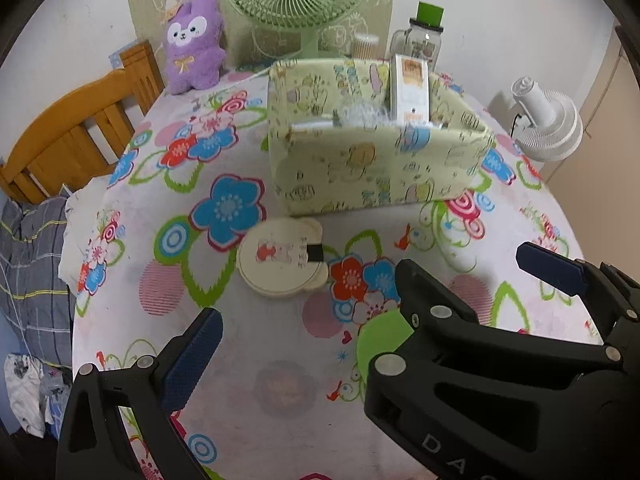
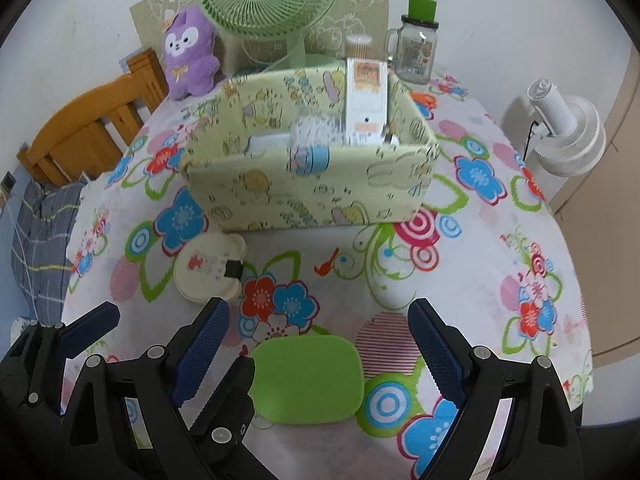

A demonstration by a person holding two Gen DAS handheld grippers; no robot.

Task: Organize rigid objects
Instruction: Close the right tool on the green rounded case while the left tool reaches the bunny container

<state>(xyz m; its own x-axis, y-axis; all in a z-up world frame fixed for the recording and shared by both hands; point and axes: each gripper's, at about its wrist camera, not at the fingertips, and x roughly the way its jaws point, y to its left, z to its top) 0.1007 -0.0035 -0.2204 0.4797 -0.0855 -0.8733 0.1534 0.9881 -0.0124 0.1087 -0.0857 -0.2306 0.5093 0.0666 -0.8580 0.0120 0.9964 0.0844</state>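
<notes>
Currently both grippers hover empty: left gripper (image 1: 368, 292) jaws wide, right gripper (image 2: 320, 344) jaws wide. Green lid (image 2: 308, 378) lies flat between right fingers, untouched.

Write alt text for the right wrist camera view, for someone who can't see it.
The open right tool hovers over a flat green container on a floral tablecloth. Behind it stands a pale green fabric box holding items; a cream bear-shaped case lies left, beside the left tool.
</notes>
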